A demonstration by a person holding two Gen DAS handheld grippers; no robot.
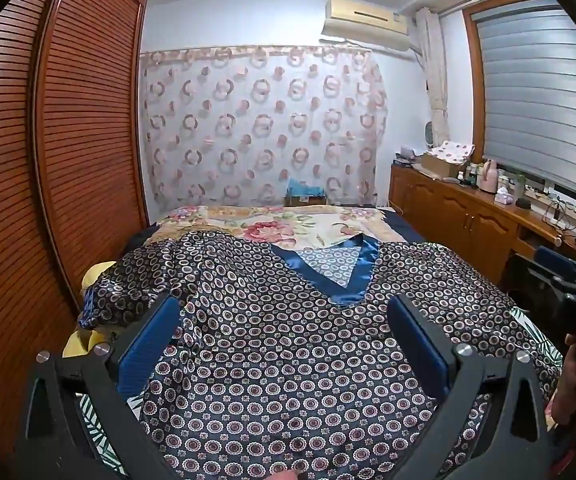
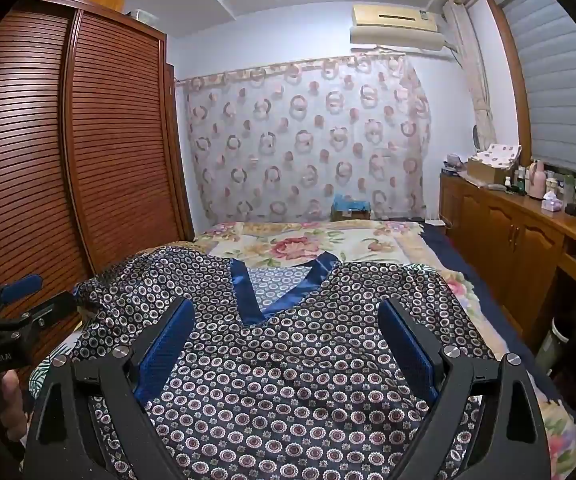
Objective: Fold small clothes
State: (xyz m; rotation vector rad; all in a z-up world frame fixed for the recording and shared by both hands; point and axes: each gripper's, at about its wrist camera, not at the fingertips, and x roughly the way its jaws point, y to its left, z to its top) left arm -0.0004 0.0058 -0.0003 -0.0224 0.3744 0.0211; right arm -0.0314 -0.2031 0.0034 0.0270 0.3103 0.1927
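The patterned top (image 1: 288, 352) is seen spread flat across the near end of the bed (image 1: 288, 220), its V-neck pointed away; both the left gripper (image 1: 283, 320) and right gripper (image 2: 288, 324) are held above it with fingers wide, nothing grasped, neither judged nearer.

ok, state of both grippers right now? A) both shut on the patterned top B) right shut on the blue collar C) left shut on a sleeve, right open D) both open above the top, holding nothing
D: the left gripper and right gripper both have their jaws spread wide over the patterned top, no fabric pinched.
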